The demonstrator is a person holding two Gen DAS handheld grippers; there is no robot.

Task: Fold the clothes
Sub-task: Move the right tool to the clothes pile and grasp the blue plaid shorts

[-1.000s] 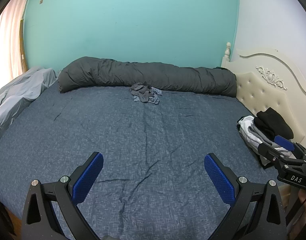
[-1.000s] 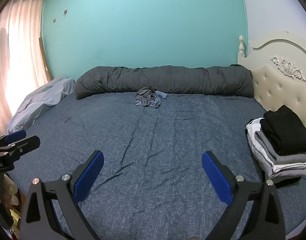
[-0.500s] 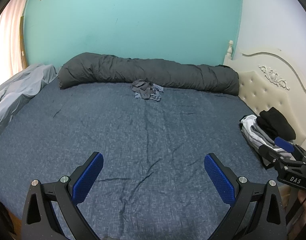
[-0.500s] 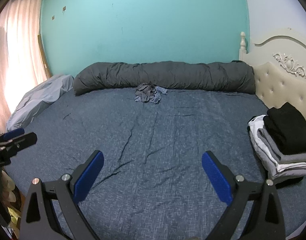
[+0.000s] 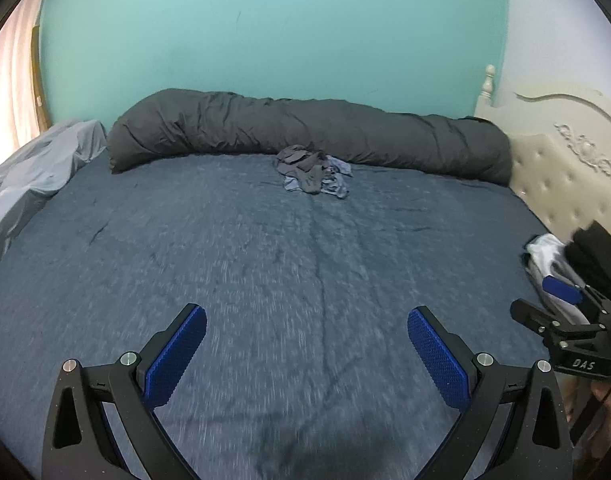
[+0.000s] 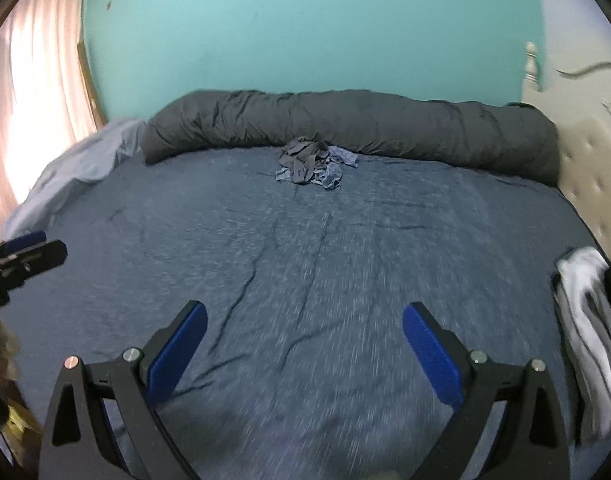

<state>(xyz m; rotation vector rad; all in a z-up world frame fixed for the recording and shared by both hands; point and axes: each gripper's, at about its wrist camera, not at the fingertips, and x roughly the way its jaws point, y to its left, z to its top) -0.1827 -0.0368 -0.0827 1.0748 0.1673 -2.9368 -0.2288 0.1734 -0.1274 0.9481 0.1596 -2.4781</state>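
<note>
A small crumpled heap of grey and blue clothes [image 5: 312, 171] [image 6: 312, 163] lies far across the dark blue bed [image 5: 265, 280] [image 6: 345, 248], just in front of a rolled grey duvet. A stack of folded black, grey and white clothes [image 5: 561, 256] [image 6: 585, 320] sits at the bed's right edge. My left gripper [image 5: 306, 334] hovers open over the near part of the bed, holding nothing. My right gripper [image 6: 304, 330] is open too and holds nothing. Each gripper's tip shows at the edge of the other's view.
A long rolled grey duvet [image 5: 305, 136] lies along the teal wall. A pale blue sheet [image 5: 33, 176] is bunched at the bed's left side by a curtain [image 6: 29, 112]. A cream padded headboard [image 5: 565, 176] bounds the right side.
Both grippers have moved forward over the bed toward the heap, which now looks larger. The folded stack has slid toward the right edge of both views. Both stay open.
</note>
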